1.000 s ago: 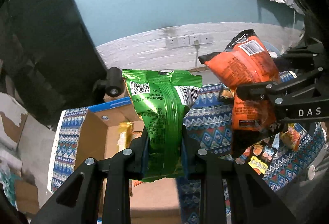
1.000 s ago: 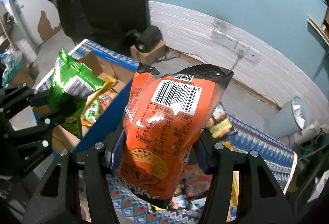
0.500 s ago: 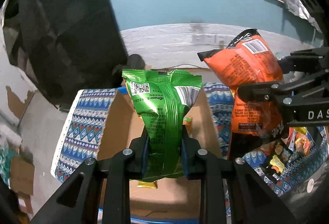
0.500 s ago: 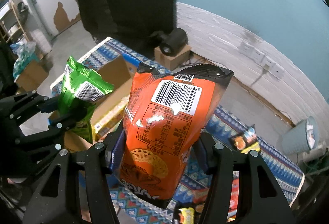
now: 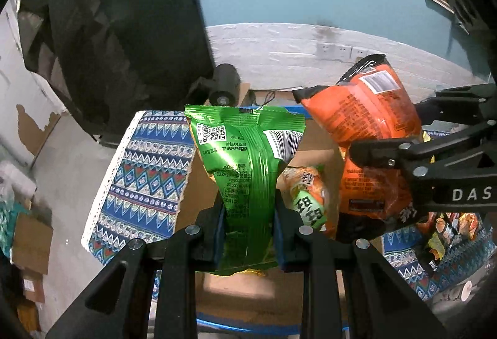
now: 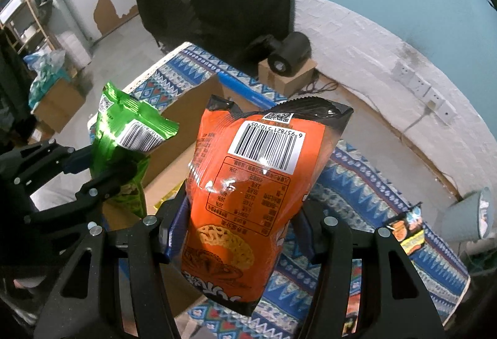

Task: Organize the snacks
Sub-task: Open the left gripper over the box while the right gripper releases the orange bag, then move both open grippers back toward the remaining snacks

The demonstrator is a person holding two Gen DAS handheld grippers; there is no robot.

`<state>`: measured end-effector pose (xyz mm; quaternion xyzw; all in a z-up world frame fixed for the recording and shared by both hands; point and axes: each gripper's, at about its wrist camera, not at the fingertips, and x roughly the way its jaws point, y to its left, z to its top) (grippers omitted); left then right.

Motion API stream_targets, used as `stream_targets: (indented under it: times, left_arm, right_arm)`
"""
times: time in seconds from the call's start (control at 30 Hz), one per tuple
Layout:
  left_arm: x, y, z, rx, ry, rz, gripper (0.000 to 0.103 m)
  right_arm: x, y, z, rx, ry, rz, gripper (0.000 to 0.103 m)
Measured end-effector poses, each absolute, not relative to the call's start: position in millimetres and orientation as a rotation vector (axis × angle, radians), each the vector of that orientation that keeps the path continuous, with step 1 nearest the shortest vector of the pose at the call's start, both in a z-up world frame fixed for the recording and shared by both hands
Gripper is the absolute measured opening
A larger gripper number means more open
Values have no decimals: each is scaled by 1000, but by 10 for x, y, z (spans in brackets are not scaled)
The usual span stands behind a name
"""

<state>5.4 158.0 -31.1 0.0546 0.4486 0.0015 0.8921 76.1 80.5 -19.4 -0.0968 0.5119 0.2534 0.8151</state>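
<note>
My left gripper (image 5: 248,227) is shut on a green snack bag (image 5: 245,158), held upright above an open cardboard box (image 5: 254,286). My right gripper (image 6: 239,227) is shut on an orange snack bag (image 6: 257,180), held upright over the box's right side. In the left wrist view the orange bag (image 5: 369,124) and right gripper (image 5: 366,152) are to the right. In the right wrist view the green bag (image 6: 124,134) and left gripper (image 6: 115,174) are to the left. An orange-and-green snack packet (image 5: 307,196) lies inside the box (image 6: 183,121).
The box sits on a table with a blue patterned cloth (image 5: 149,171). Several loose snack packets (image 5: 447,230) lie on the cloth to the right. A black lamp (image 6: 289,56) on a small carton and a dark curtain stand behind the table. Floor boxes lie left.
Both grippers have carried their bags leftward over the cardboard box. The box now lies directly under the green bag, and the orange bag has come closer to it.
</note>
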Motion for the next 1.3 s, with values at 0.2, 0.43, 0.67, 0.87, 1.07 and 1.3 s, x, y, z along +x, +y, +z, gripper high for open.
stream_targets:
  times: [0.2, 0.43, 0.67, 0.87, 1.07, 1.3]
  left_arm:
    - [107, 1646, -369, 99, 965, 28, 28]
    - [126, 1660, -369, 75, 971, 37, 51]
    - [81, 1509, -288, 80, 944, 1, 56]
    - [50, 1268, -266, 122, 936, -49, 60]
    - [-4, 952, -232, 169, 925, -117, 66]
    - [-50, 529, -285, 202, 953, -221, 67]
  right_arm:
    - [830, 888, -296, -190, 1129, 547, 64]
    - [816, 784, -255, -166, 1119, 536, 75]
    - [773, 527, -197, -127, 1123, 503, 78]
    - [687, 226, -219, -129, 1132, 463, 78]
    - [598, -156, -241, -113, 1148, 422, 78]
    - [413, -653, -227, -94, 1148, 371, 79]
